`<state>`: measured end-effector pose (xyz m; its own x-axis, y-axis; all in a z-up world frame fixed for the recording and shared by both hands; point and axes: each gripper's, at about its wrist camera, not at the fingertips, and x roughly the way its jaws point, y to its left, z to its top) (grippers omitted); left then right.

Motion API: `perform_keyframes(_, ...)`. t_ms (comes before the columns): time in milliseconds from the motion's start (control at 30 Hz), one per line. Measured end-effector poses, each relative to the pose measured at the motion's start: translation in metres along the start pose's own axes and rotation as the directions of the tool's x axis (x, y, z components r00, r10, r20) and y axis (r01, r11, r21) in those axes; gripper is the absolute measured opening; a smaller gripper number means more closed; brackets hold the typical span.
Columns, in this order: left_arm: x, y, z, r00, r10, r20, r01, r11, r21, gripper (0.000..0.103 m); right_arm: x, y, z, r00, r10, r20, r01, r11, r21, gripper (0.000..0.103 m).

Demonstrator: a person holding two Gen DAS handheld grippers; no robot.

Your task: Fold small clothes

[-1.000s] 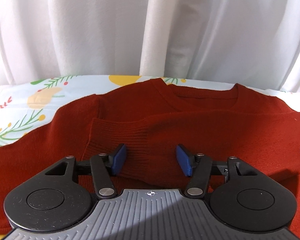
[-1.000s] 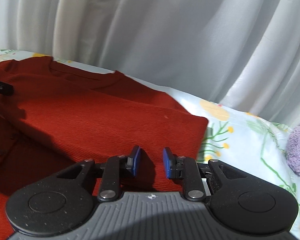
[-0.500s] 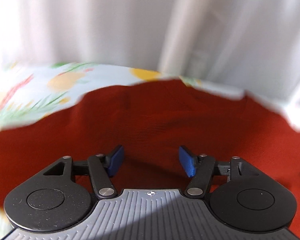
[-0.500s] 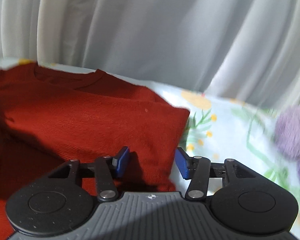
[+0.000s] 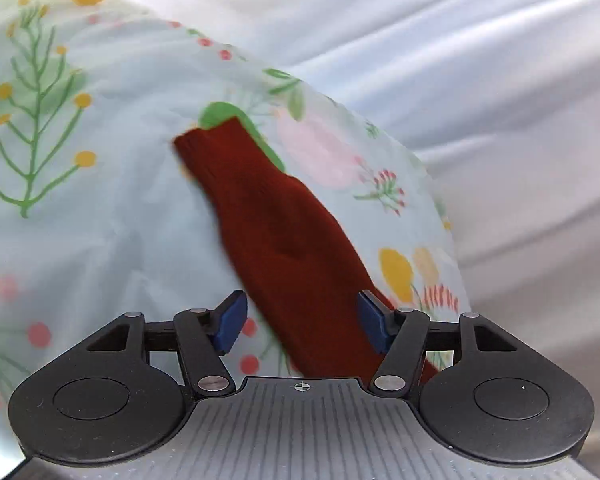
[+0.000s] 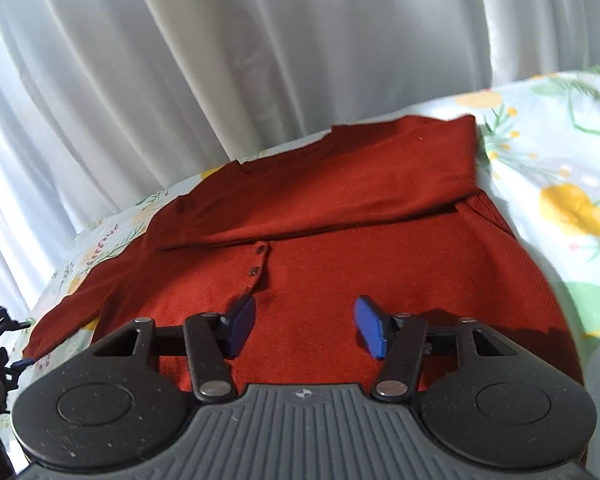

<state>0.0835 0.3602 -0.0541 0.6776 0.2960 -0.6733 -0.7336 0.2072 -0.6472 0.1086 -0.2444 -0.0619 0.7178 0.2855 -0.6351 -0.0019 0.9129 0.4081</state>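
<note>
Sleeve of rust-red knit [image 5: 284,232], straight ahead of the left gripper [image 5: 302,322], running between its blue pads and away up-left across the floral-printed sheet [image 5: 100,208], cuff end farthest off near a green leaf print. Long axis close to the gripper's own forward line, tilted somewhat leftward, so the cloth at the near end sits between the spread jaws, nothing pinched, right pad just beside the sleeve's edge, left pad apart from it over bare sheet. Contact with the cloth not clear from this angle. Likely next: a close on this near stretch and a carry across the body. Further along, in the right wrist view, right gripper [image 6: 306,326] likewise spread wide and empty, hovering over the lower front of the rust-red buttoned knit cardigan [image 6: 380,264], small buttons [image 6: 256,269] just ahead and left of centre. Beyond them, one sleeve already folded across the chest as a broad band, then neckline, then pale draped curtain [image 6: 260,60]. Left gripper plainly the nearer one to the loose sleeve, far out at the garment's left side.
</note>
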Motion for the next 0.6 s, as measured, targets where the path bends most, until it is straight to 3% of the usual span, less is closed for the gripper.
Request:
perform_keyframes(67,0.007,0.01,0.012,1.0,0.008,0.004,-0.007,0.999,-0.041,0.061,0.003,0.009,0.001,1.0,0.01,0.005,-0.01,1.0,-0.013,0.05)
perform_keyframes(200,0.017,0.022,0.023,0.998,-0.061,-0.001,0.06,0.991,-0.121,0.051,0.004,0.023,0.003,1.0,0.02,-0.004,-0.02,0.999,-0.04,0.05)
perform_keyframes(367,0.028,0.036,0.034,0.999,-0.05,0.019,0.053,0.981,-0.189,0.015,0.003,0.029,0.008,1.0,0.019,-0.009,-0.02,0.999,-0.044,0.05)
perform_keyframes(467,0.031,0.044,0.037,0.998,-0.051,0.033,0.057,0.975,-0.216,0.01,0.004,0.031,0.011,1.0,0.022,-0.004,-0.022,0.999,-0.048,0.05)
perform_keyframes(600,0.031,0.038,0.04,0.999,-0.039,0.032,0.044,0.985,-0.166,0.008,0.005,0.031,0.011,1.0,0.019,-0.004,-0.019,0.999,-0.041,0.05)
